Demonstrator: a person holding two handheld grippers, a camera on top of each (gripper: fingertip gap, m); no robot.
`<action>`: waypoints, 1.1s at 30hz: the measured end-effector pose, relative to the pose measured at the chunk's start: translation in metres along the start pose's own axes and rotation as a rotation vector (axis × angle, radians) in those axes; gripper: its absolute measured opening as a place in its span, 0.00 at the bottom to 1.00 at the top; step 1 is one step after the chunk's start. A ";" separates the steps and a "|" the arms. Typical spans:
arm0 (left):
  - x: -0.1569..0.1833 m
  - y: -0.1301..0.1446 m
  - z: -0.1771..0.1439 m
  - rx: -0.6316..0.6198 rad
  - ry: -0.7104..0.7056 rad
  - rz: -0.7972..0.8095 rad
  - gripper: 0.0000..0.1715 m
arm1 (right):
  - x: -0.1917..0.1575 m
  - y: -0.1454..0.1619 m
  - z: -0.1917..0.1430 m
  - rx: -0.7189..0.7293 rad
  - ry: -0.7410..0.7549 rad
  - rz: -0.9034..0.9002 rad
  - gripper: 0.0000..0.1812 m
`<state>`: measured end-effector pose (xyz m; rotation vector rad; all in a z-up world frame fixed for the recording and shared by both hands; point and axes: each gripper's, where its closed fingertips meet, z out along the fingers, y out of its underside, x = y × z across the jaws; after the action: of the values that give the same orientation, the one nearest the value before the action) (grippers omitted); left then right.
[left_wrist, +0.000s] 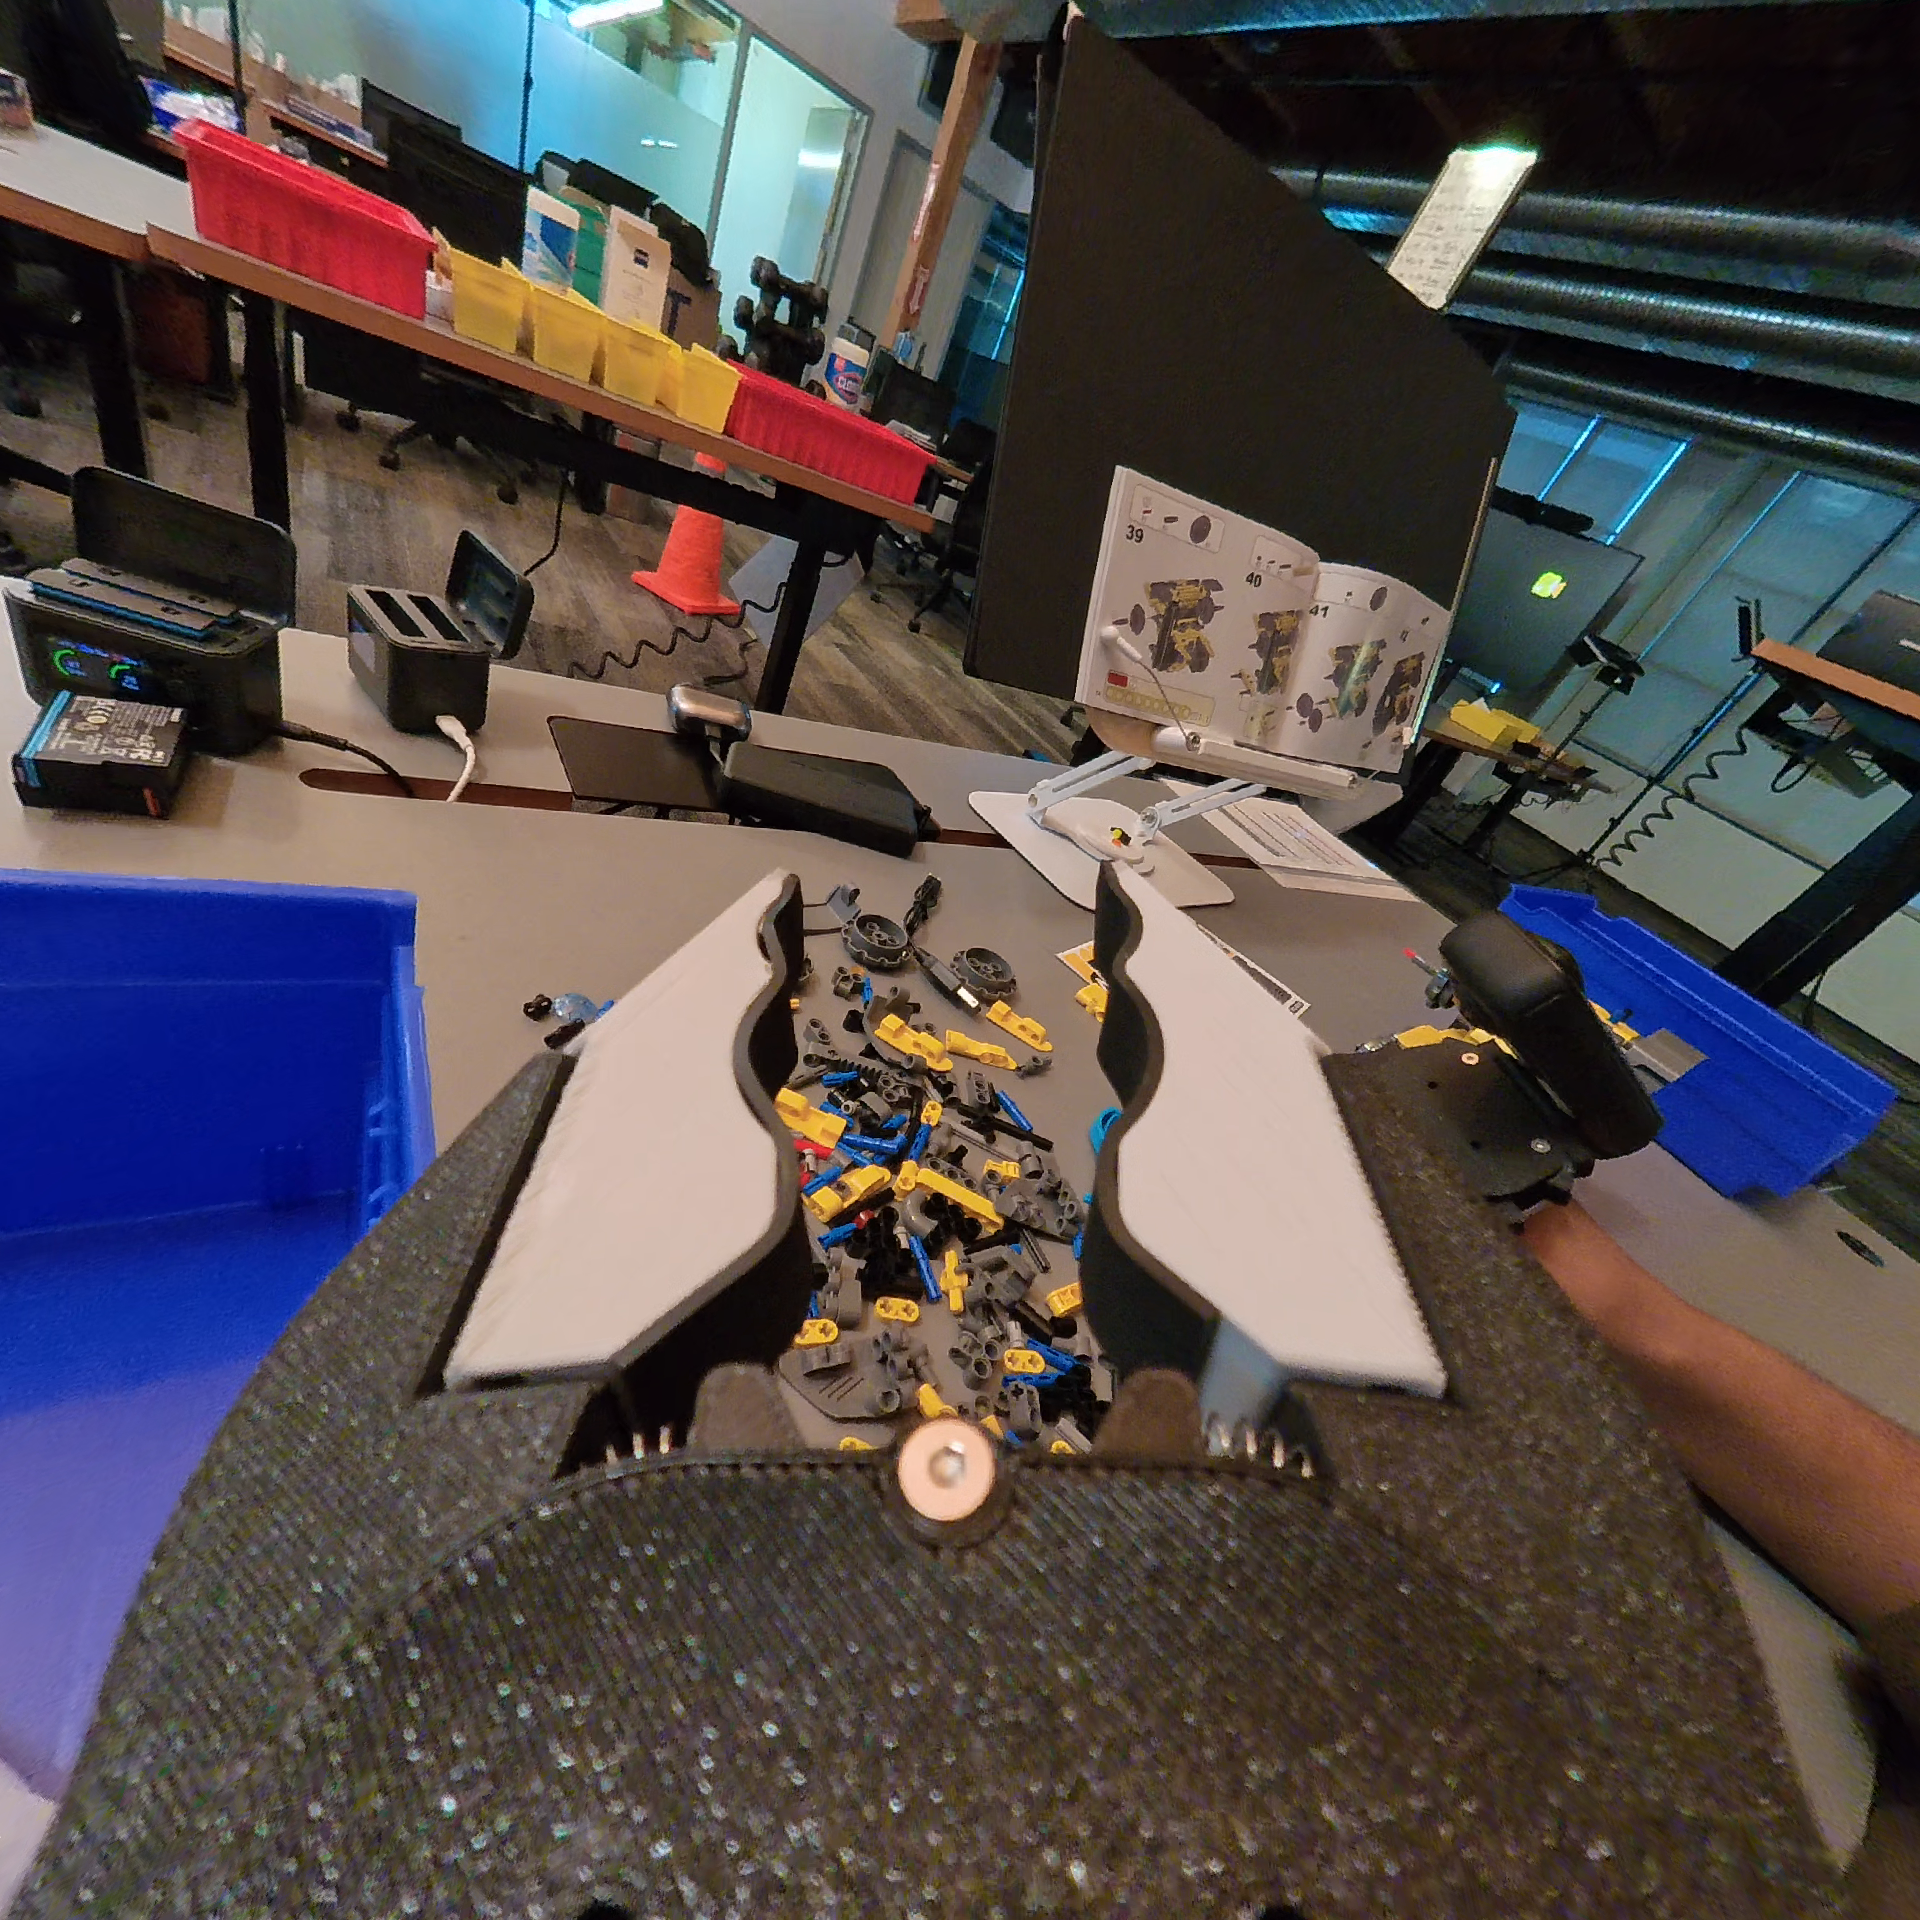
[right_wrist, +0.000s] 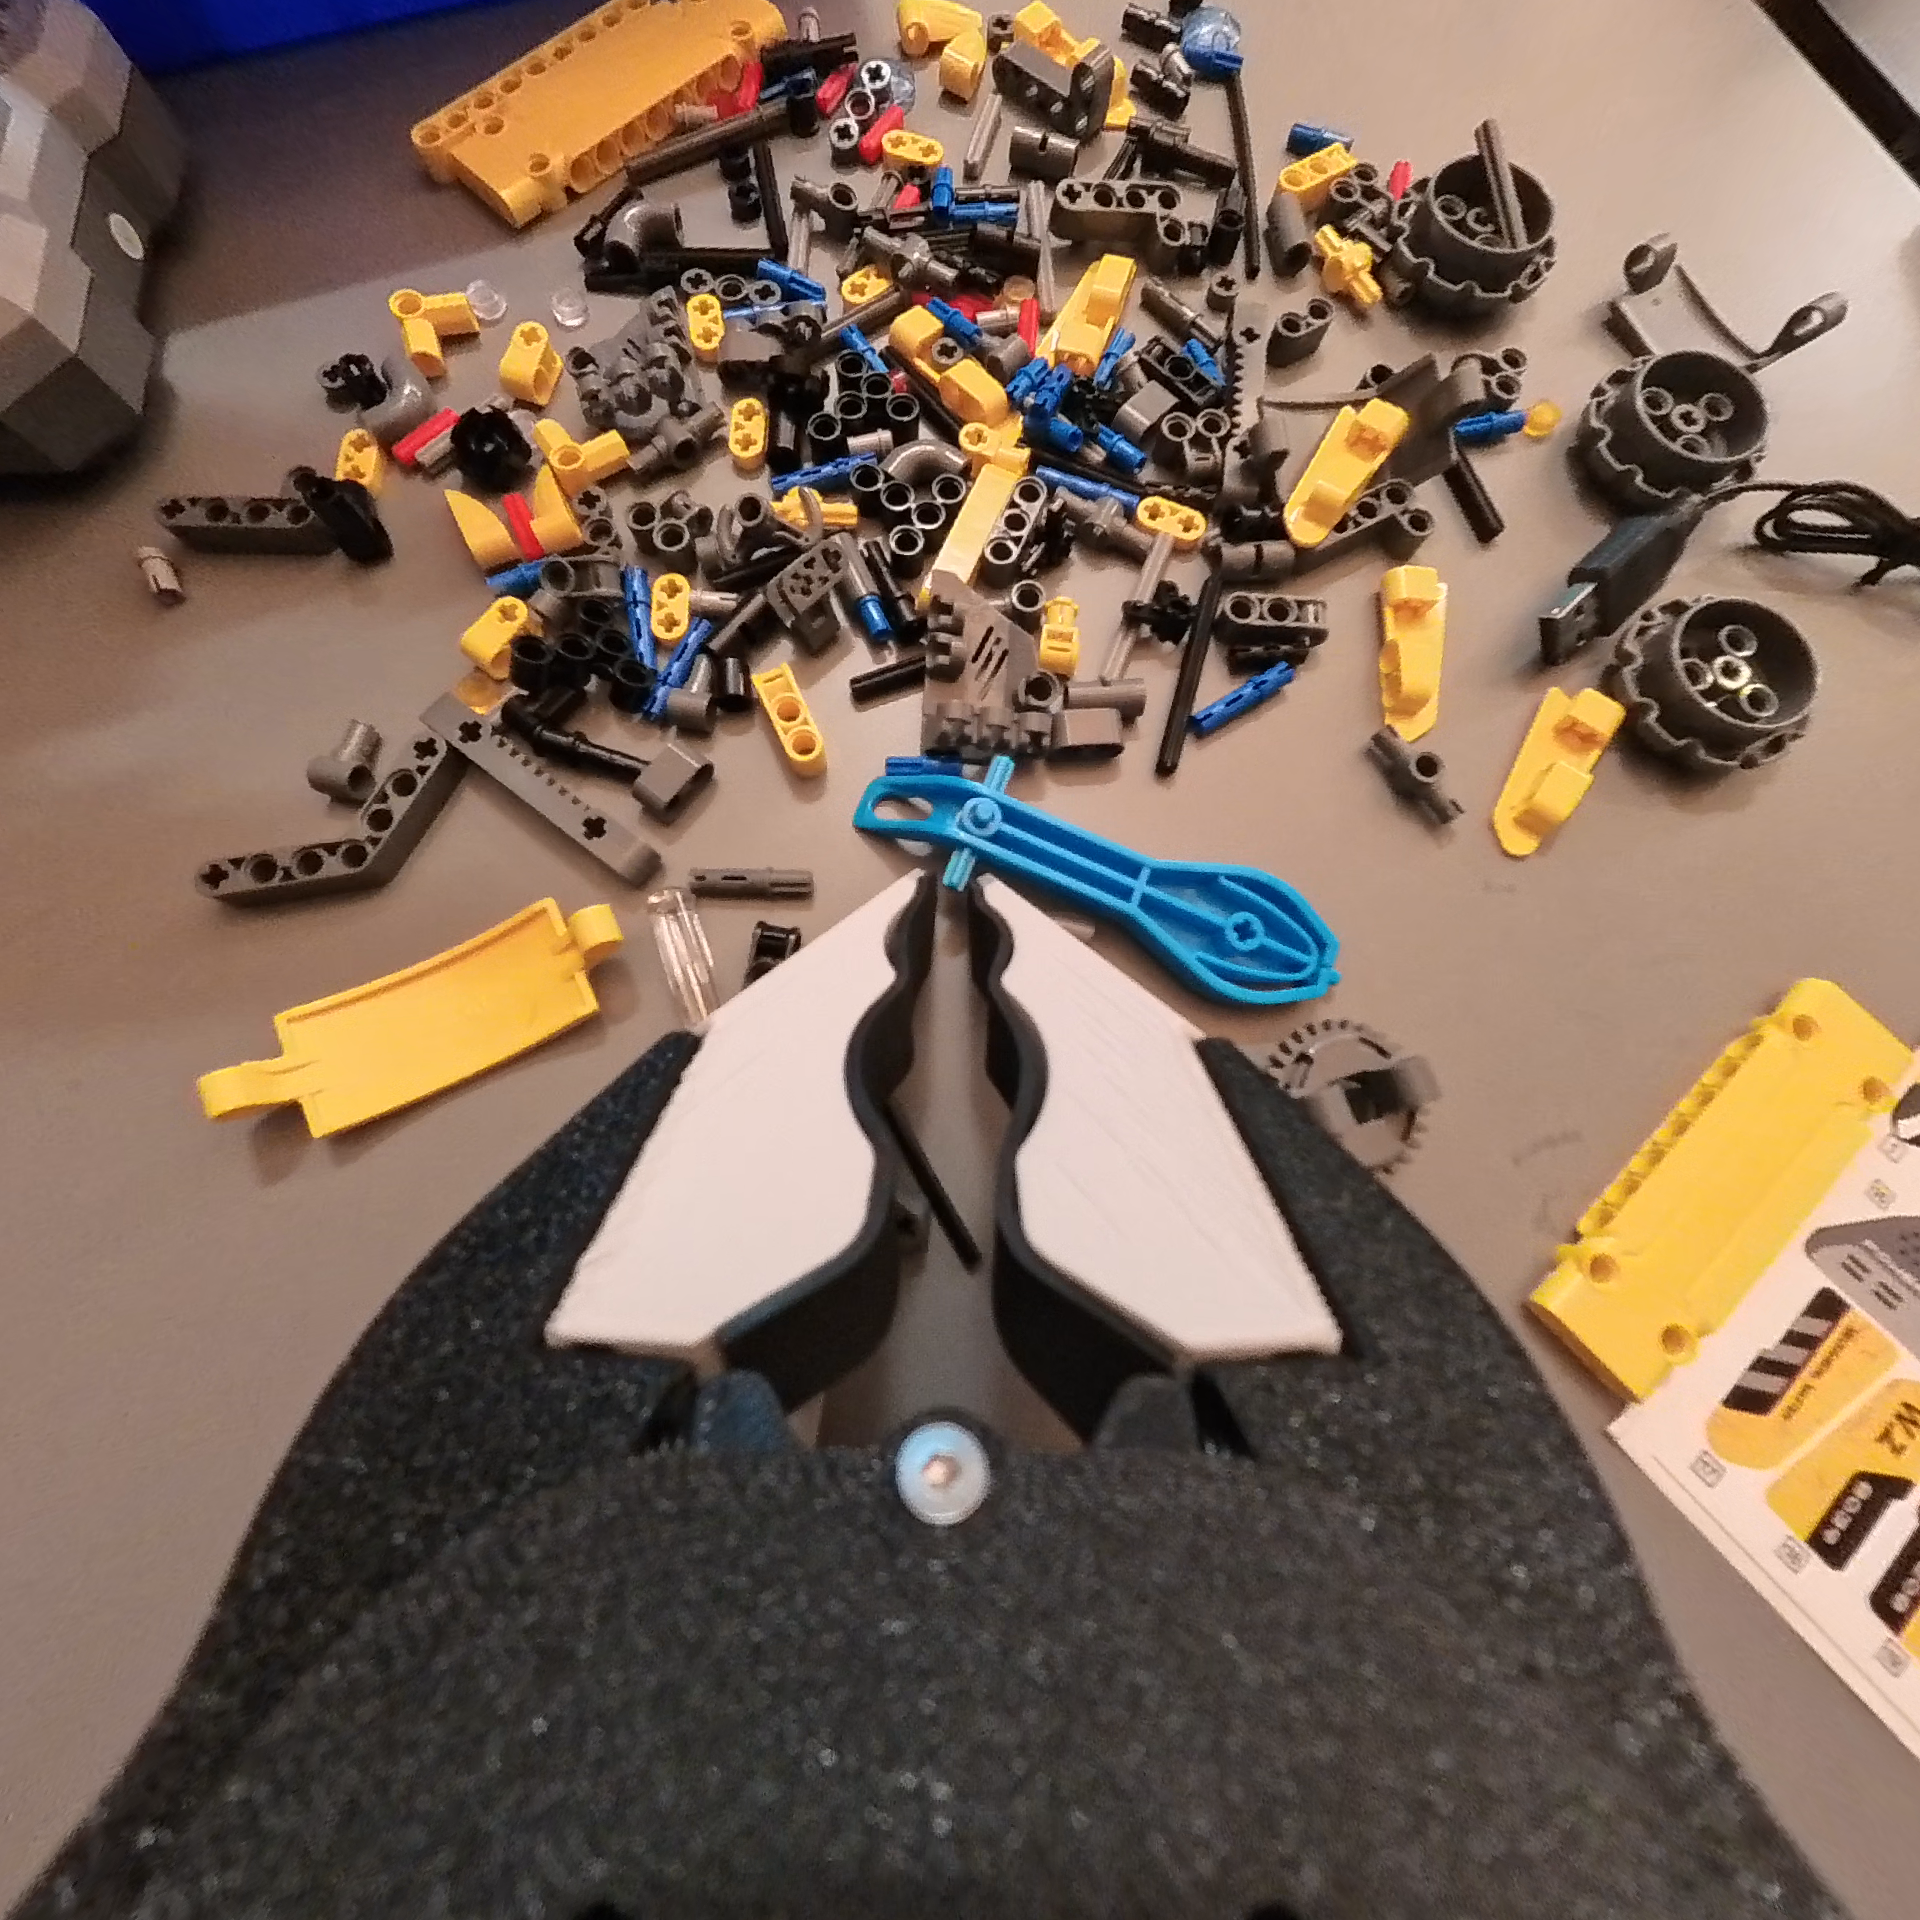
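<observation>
A pile of small yellow, black, grey and blue building pieces (left_wrist: 914, 1164) lies on the grey table (left_wrist: 582, 914). My left gripper (left_wrist: 948, 888) hovers over the pile, open wide and empty. My right gripper (right_wrist: 949, 888) is low at the near edge of the pile (right_wrist: 935, 416), its jaws almost together on the thin cross pin of a blue plastic tool (right_wrist: 1143, 894) that rests on the table. A thin black rod (right_wrist: 935, 1184) lies below, between the fingers. The right gripper (left_wrist: 1527, 1039) also shows at the right of the left wrist view, held by a person's forearm (left_wrist: 1714, 1371).
Blue bins stand at the left (left_wrist: 208, 1039) and right (left_wrist: 1714, 1039). An open instruction booklet (left_wrist: 1247, 644) sits on a stand behind the pile, and battery chargers (left_wrist: 145, 644) are at the back left. Yellow panels (right_wrist: 416, 1018) (right_wrist: 1725, 1174), a sticker sheet (right_wrist: 1818, 1455), grey wheels (right_wrist: 1683, 416) and a USB cable (right_wrist: 1621, 582) surround the gripper. Spacing between my two grippers at the tips: around 25 cm.
</observation>
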<state>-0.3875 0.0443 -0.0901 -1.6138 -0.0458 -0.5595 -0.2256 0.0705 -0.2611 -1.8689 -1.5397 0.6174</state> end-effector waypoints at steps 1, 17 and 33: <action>0.000 0.000 0.000 -0.001 0.000 0.000 0.32 | -0.001 0.000 0.000 0.001 -0.003 0.001 0.03; 0.004 -0.002 0.000 0.014 0.032 -0.024 0.32 | -0.005 0.000 0.002 0.000 -0.020 -0.003 0.03; -0.007 0.009 0.006 -0.071 -0.117 0.118 0.33 | -0.005 0.000 0.003 0.002 -0.022 0.000 0.07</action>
<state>-0.3883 0.0505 -0.1007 -1.7049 -0.0174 -0.3787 -0.2286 0.0662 -0.2633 -1.8664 -1.5528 0.6411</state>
